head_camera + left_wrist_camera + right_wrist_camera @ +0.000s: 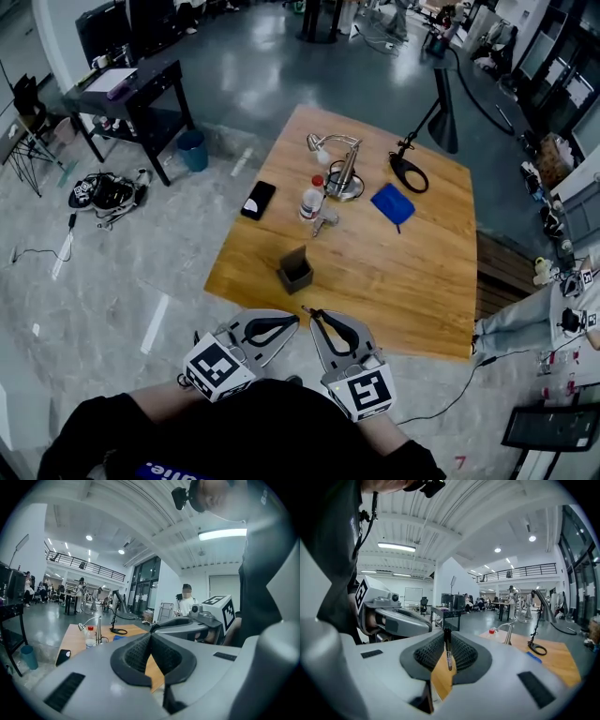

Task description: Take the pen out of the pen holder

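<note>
The dark grey square pen holder (295, 270) stands near the front edge of the wooden table (412, 272); no pen shows in it. Both grippers hang close to my body, just off that front edge, tips pointing at each other. My right gripper (314, 315) is shut on a thin dark pen (447, 654), which stands upright between its ribbed pads (464, 654). My left gripper (293, 320) is shut with nothing between its pads (136, 654). The holder lies a short way beyond both tips.
On the table behind the holder are a red-capped bottle (311, 199), a black phone (258, 200), a silver desk lamp (343, 171), a blue notebook (393, 204) and a black ring lamp (409, 172). A black side table (131, 94) and blue bin (192, 150) stand far left.
</note>
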`<action>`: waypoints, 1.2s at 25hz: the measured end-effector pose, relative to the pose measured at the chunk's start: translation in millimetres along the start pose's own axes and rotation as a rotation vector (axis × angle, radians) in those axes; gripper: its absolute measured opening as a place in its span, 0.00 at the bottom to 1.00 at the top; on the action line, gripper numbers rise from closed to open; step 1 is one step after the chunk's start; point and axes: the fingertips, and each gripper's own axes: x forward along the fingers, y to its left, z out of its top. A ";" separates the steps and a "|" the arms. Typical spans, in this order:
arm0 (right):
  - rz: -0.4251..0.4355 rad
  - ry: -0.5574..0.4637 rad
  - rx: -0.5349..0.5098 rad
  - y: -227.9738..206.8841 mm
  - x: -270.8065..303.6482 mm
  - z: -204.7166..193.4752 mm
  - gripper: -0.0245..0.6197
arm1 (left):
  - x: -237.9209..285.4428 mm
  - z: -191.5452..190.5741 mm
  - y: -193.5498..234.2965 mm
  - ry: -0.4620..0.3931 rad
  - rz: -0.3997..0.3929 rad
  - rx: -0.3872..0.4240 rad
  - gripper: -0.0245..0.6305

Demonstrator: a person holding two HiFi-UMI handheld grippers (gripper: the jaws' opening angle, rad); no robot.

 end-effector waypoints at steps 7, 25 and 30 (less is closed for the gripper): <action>-0.003 -0.008 -0.003 7.8 -7.9 2.6 0.11 | -1.1 -3.2 -7.4 0.004 -0.016 0.001 0.05; -0.005 0.000 0.000 14.1 -9.9 0.5 0.11 | -6.2 -1.8 -9.5 0.004 -0.025 0.015 0.05; -0.003 0.001 0.018 15.8 -6.2 -1.5 0.11 | -8.2 -0.5 -6.0 0.002 -0.024 0.015 0.05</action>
